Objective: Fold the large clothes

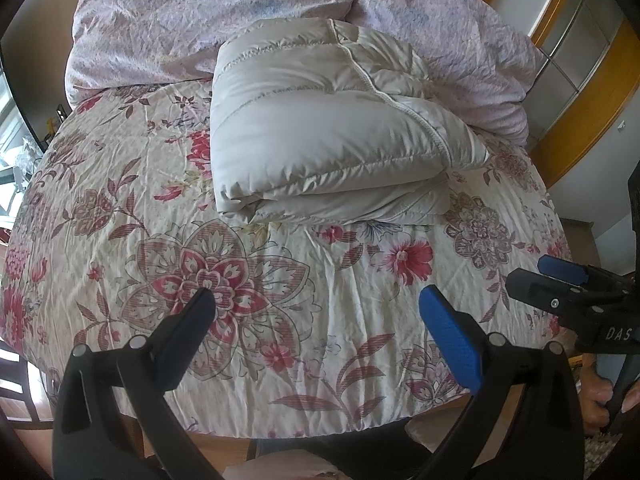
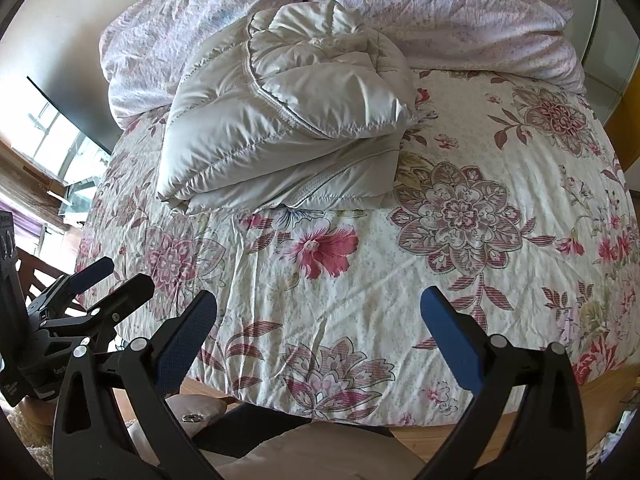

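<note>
A folded cream quilted down coat [image 1: 320, 120] is seen lying on the floral bedsheet [image 1: 280, 280], at 12 o'clock from both grippers. Left gripper [image 1: 320, 304] and right gripper [image 2: 318, 308] are held above the sheet, fingers spread wide, nothing gripped.

Folded jacket [image 2: 288, 120] on floral bedspread [image 2: 460, 280]

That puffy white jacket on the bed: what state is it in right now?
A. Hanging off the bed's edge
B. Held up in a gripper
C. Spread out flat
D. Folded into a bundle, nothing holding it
D: the puffy white jacket lies folded in a bundle on the floral bedspread, while the left gripper and the right gripper both stand open and apart from it.
</note>
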`<act>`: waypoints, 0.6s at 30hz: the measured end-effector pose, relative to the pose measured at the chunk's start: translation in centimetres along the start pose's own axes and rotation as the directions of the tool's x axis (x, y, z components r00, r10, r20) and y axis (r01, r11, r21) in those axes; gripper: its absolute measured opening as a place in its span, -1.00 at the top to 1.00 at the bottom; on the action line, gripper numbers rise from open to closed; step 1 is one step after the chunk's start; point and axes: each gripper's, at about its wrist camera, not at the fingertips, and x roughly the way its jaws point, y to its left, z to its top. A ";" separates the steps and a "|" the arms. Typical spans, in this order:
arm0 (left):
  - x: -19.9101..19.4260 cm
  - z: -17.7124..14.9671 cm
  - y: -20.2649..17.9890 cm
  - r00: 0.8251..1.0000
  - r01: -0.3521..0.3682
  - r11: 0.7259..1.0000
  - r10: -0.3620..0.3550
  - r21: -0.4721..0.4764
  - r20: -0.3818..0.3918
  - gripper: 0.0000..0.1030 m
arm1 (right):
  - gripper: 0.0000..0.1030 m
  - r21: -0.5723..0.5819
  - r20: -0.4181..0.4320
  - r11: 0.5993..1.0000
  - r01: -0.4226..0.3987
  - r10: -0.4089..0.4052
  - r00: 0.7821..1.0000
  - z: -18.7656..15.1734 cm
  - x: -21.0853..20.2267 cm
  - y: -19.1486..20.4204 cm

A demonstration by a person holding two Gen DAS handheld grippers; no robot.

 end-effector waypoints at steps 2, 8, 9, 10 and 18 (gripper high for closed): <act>0.0 0.0 0.0 1.000 0.000 1.000 0.000 0.001 -0.001 -0.96 | -0.97 0.001 0.000 1.000 0.000 0.000 1.000 0.0 -0.1 0.0; 0.1 0.1 0.0 1.000 0.002 1.000 -0.002 0.003 -0.003 -0.96 | -0.97 0.001 -0.001 1.000 0.000 0.000 1.000 0.0 0.0 0.0; 0.2 0.1 0.1 1.000 0.002 1.000 -0.002 0.003 -0.003 -0.96 | -0.97 0.001 -0.001 1.000 0.000 0.000 1.000 0.0 0.0 0.0; 0.3 0.1 0.1 1.000 0.002 1.000 -0.002 0.004 -0.004 -0.96 | -0.97 0.001 -0.001 1.000 0.000 0.000 1.000 0.0 0.0 0.0; 0.3 0.1 0.1 1.000 0.002 1.000 -0.002 0.003 -0.006 -0.96 | -0.97 0.000 -0.001 1.000 0.000 0.000 1.000 0.1 0.1 0.0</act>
